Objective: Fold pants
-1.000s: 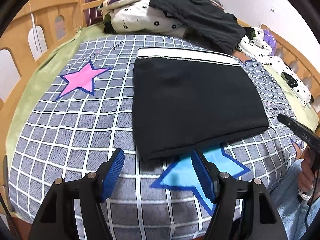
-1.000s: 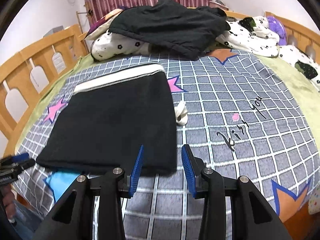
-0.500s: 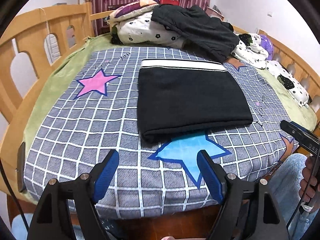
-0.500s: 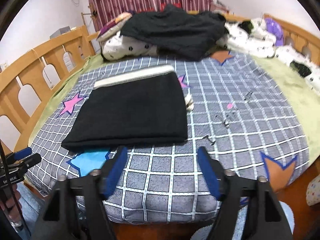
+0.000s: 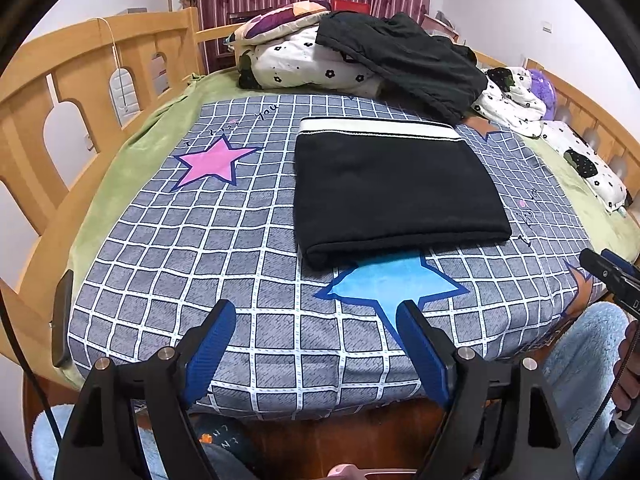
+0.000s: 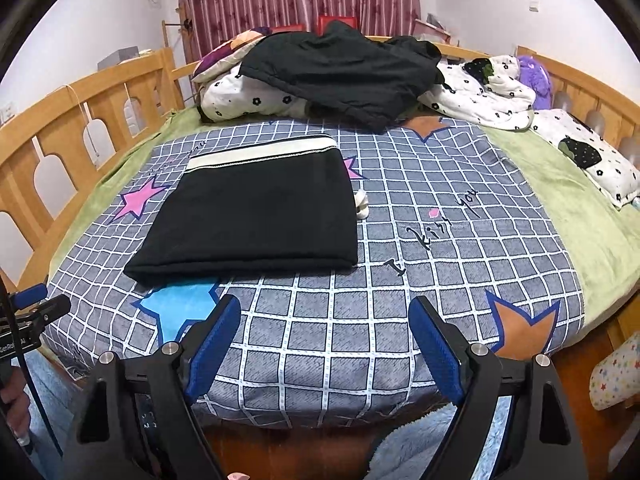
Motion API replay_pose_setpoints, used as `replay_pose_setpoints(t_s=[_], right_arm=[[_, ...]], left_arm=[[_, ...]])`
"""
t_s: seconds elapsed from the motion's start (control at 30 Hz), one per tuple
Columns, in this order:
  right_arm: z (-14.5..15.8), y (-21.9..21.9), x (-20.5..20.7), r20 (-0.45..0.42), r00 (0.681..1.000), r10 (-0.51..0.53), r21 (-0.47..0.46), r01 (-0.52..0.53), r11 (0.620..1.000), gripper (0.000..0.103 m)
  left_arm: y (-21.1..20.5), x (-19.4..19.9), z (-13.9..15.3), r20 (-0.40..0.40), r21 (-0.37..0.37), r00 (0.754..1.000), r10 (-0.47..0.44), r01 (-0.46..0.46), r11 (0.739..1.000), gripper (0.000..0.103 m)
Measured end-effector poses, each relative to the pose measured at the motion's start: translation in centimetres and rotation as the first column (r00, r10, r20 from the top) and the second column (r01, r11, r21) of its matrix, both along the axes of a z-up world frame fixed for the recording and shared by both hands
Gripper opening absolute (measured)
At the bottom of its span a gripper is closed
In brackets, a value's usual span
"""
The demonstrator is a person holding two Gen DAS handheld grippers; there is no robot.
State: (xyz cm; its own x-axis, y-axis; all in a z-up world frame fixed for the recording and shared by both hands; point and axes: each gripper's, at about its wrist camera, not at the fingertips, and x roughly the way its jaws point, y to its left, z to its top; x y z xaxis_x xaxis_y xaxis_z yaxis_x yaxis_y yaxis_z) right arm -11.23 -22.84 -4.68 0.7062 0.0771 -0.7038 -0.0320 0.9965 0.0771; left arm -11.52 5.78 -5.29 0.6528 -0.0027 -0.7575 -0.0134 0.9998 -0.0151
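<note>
The pants (image 5: pixel 396 192) (image 6: pixel 256 216) lie folded into a flat black rectangle on the checked blanket (image 5: pixel 240 248) (image 6: pixel 440 260), a little toward 12 o'clock from the middle of it. Their white waistband (image 5: pixel 380 130) (image 6: pixel 264 152) runs along the edge at 12 o'clock, and the thick folded edge faces 6 o'clock. That near edge just overlaps the top of a blue star (image 5: pixel 392 284) (image 6: pixel 176 308) printed on the blanket. A pink star (image 5: pixel 212 164) (image 6: pixel 140 200) sits at 9 o'clock from the pants, and a small white bit of cloth (image 6: pixel 361 204) pokes out at their 3 o'clock side.

The left gripper (image 5: pixel 316 344) hangs over the blanket's edge at 6 o'clock from the pants, well apart from them, jaws spread wide and holding nothing. The right gripper (image 6: pixel 324 344) is likewise at 6 o'clock, clear of the fabric, jaws released and wide with nothing between them.

At 12 o'clock, beyond the waistband, a heap of flowered bedding (image 5: pixel 304 64) (image 6: pixel 248 96) carries loose black clothing (image 5: pixel 404 56) (image 6: pixel 344 72). A green sheet (image 5: pixel 132 168) (image 6: pixel 580 208) shows beneath the blanket, and a wooden bed rail (image 5: pixel 80 76) (image 6: pixel 52 128) stands at 9 o'clock.
</note>
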Motion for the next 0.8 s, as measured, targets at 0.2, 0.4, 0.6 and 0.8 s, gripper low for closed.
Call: replay_pose_setpoints(t_s=[0.2,0.4,0.6,0.8], right_arm=[[-0.06,-0.22,-0.24,-0.003,1.0,-0.009,-0.001,0.009,1.0,0.085],[0.11,-0.16,-0.4,0.004,1.0,-0.006,-0.009,0.006,1.0,0.085],[0.17,0.08,-0.41,0.004,1.0,-0.002,-0.019,0.002,1.0,0.085],[0.18,0.14,-0.4,0.005,1.0,-0.004,-0.024,0.004,1.0,0.085]], left_arm=[[-0.28,-0.22,0.27,0.004,0.007,1.0,0.003,-0.003,1.0,0.081],[-0.28,-0.18,0.31,0.004,0.007,1.0,0.005,-0.006,1.0,0.081],[-0.17,-0.2,0.23,0.005,0.012,1.0,0.009,-0.009,1.0,0.081],[-0.01,-0.14,0.11,0.0,0.013,1.0,0.011,-0.011,1.0,0.081]])
